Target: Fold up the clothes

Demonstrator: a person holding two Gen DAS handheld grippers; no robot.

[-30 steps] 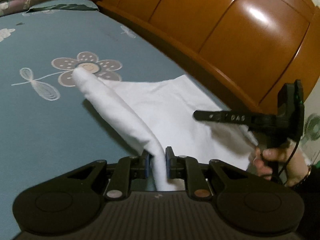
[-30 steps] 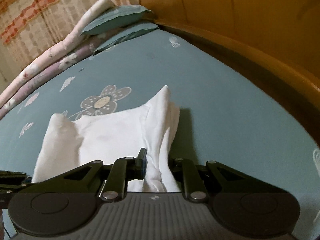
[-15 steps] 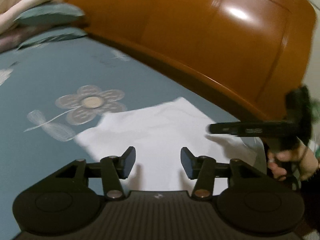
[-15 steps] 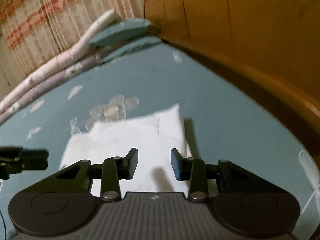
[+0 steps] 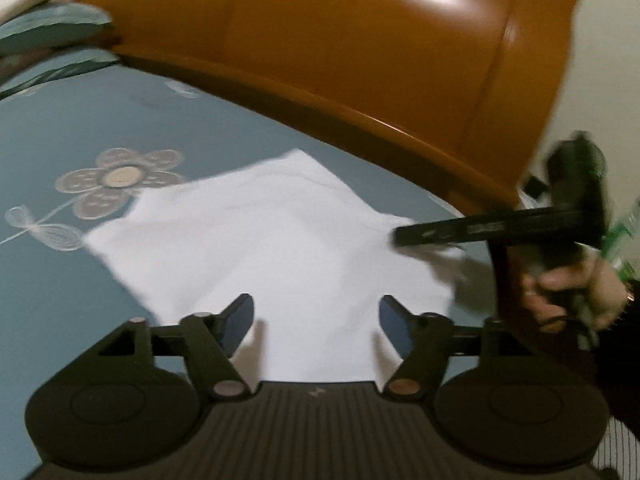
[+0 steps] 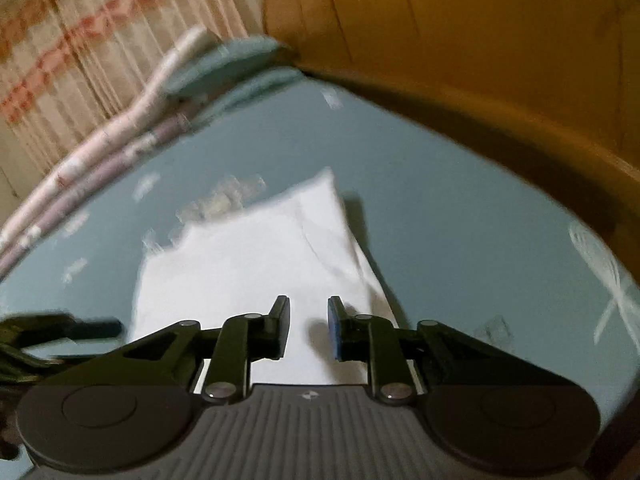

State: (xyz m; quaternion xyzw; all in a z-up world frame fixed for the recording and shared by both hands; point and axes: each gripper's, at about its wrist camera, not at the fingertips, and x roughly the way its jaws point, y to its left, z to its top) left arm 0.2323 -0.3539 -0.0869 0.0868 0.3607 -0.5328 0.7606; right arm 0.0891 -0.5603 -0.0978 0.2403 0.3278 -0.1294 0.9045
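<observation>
In the left wrist view, the white garment (image 5: 272, 240) lies flat on the blue flowered bed sheet (image 5: 60, 300), a compact, roughly four-sided shape filling the middle of the frame, its far corner pointing toward the wooden headboard (image 5: 340, 40) at the top. The left gripper (image 5: 316, 320) hangs just above the garment's near edge with its fingers spread wide and nothing between them. The cloth lies straight ahead of the fingers. At the right of the frame, the right gripper (image 5: 404, 236) reaches in sideways over the garment's right corner, held by a hand (image 5: 572, 292) at the lower right.

In the right wrist view, the garment (image 6: 248, 272) sits in the centre, its long axis running from the bottom of the frame up toward a pointed corner just above centre. The right gripper (image 6: 308, 328) is poised over the near edge, fingers parted by a narrower gap and empty. The left gripper shows as a dark blur at the lower left edge. Pillows (image 6: 224, 64) are stacked at the upper left.

Both grippers appear about equally near the cloth. It lies in a neat folded-looking shape, though whether a further fold is due cannot be told.
</observation>
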